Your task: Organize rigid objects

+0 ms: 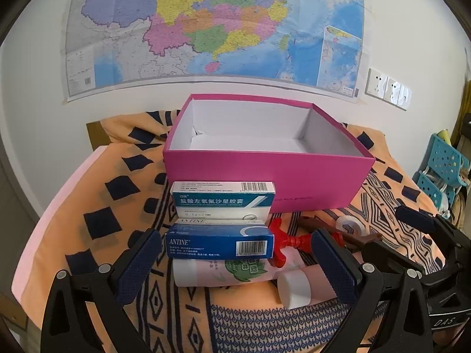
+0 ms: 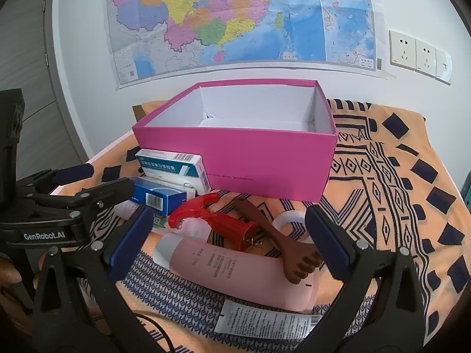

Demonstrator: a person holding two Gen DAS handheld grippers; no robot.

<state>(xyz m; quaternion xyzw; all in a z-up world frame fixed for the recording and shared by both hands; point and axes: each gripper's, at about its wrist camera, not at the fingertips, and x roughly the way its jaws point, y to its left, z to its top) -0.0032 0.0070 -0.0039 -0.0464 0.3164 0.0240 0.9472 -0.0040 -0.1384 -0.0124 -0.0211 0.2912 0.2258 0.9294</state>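
Note:
An open pink box (image 1: 265,173) (image 2: 235,158) with a white, bare inside stands at the back of the patterned cloth. In front of it lie a white-and-teal medicine box (image 1: 223,201) (image 2: 173,166), a blue ANTINE box (image 1: 219,244) (image 2: 162,195), a red plastic tool (image 1: 291,242) (image 2: 212,219), a brown wooden massager (image 1: 338,231) (image 2: 276,235), a tape roll (image 1: 351,225) (image 2: 290,220) and a pink tube (image 1: 297,289) (image 2: 241,273). My left gripper (image 1: 235,236) (image 2: 97,182) hovers open over the ANTINE box. My right gripper (image 2: 229,211) (image 1: 397,232) hangs open above the pink tube and red tool.
A second tube with a green label (image 1: 223,273) lies under the ANTINE box, and a flat labelled tube end (image 2: 270,323) lies near the front. The orange patterned cloth (image 2: 397,176) stretches right of the pink box. A map and wall sockets (image 2: 418,54) are behind. A hand (image 2: 8,270) shows low left.

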